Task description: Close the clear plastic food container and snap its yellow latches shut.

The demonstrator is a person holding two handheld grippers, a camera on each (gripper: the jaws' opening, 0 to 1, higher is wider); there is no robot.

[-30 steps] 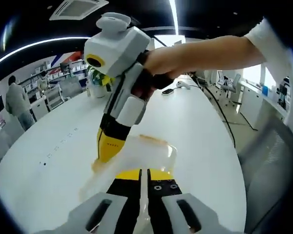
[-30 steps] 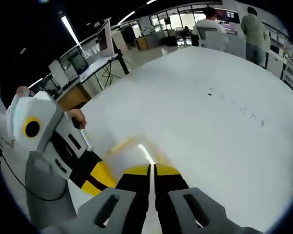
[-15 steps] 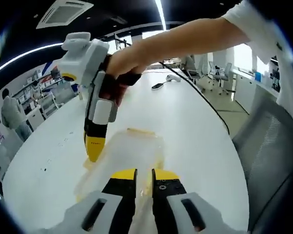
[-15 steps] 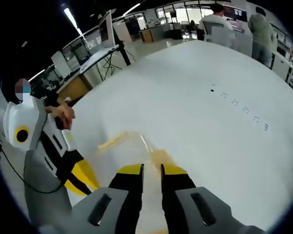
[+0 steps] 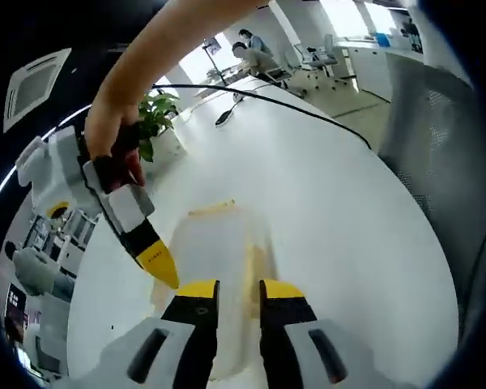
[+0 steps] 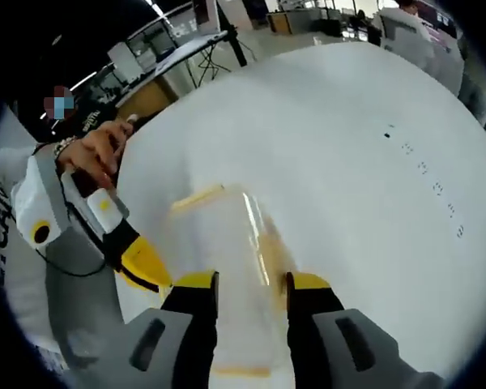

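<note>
The clear plastic food container lies blurred on the white table, with a yellow latch at its far end. My left gripper hangs just above its near end, the jaws a little apart and open. My right gripper comes in from the left, held by a hand, its yellow tip at the container's left side. In the right gripper view the container lies between the wide-open jaws of my right gripper. The left gripper points at its left edge. I cannot tell whether the lid is seated.
A potted plant stands at the far end of the table, with a black cable and a small dark object beyond the container. A grey chair is at the right. Small black marks dot the table.
Both pairs of jaws, shut a second ago, have parted, the right pair widest. Both views now look more steeply down on the container.
</note>
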